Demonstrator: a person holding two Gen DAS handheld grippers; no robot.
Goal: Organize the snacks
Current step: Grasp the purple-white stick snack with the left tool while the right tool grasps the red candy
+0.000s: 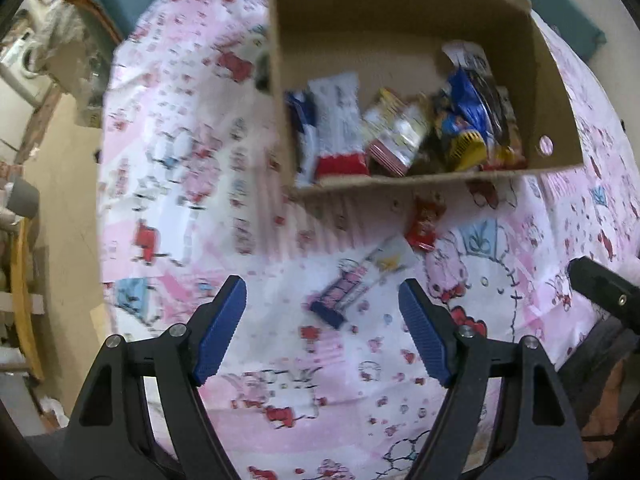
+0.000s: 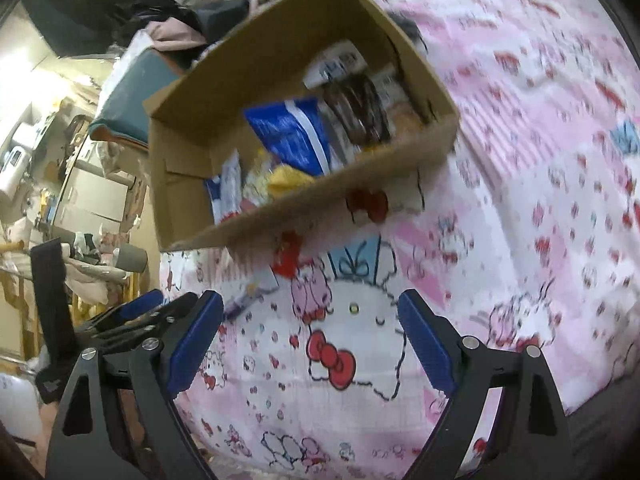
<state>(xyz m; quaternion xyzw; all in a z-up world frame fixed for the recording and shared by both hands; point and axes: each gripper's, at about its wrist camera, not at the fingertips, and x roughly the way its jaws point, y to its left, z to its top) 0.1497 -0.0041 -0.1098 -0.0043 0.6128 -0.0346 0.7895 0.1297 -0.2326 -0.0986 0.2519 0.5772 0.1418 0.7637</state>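
- Left tongs (image 1: 322,304): one pair, blue pads spread apart and holding nothing, hovering over the tabletop (image 1: 192,184), which carries a pink-and-white cartoon-print cloth.
- Loose snacks: two lie on the cloth outside the box. A long white-and-pink packet with a dark blue end (image 1: 360,280) lies ahead of the left tongs, between the pads in that view; a small red packet (image 1: 424,222) lies just beyond it, close to the box's near wall.
- Cardboard box (image 1: 400,8): one, open-topped, standing on the cloth. It holds several wrapped snacks bunched against the near wall, among them a white-and-red packet (image 1: 340,124), a red-and-cream packet (image 1: 394,132) and a blue bag (image 1: 472,100); blur prevents an exact count.
- Right tongs (image 2: 310,308): one pair, pads apart and empty, above the cloth near the box (image 2: 192,120).
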